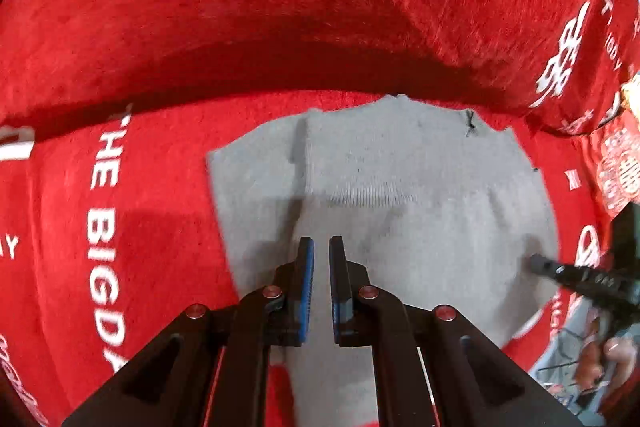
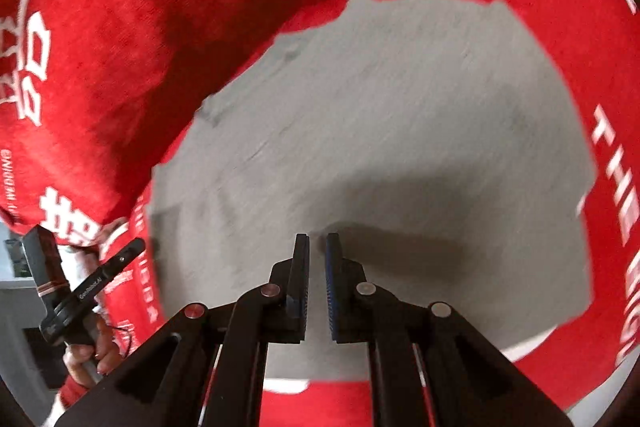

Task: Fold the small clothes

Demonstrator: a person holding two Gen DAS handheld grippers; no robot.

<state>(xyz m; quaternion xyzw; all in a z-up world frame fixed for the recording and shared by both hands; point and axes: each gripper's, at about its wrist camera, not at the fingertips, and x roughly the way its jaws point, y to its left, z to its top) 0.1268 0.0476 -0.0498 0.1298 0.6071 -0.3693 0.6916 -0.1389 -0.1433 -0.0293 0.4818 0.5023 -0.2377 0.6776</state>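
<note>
Reading "THE BIG DAY", red cloth [image 1: 160, 211], grey garment [image 1: 400, 187]

The left gripper [image 1: 321, 247] is a black two-finger tool with flat, upright fingers lined inside with blue ribbed pads [image 1: 309, 267]. Angular black linkage arms fan out behind them, each pierced by a triangular cutout and pinned with round metallic rivets that catch a reddish or silvery tint. The right gripper [image 2: 318, 245] has the same build: black fingers, blue ribbed pads [image 2: 330, 291], four round rivets across the links. Seen from the right wrist, the other tool carries small white lettering on its black arm, too blurred to read.
</note>
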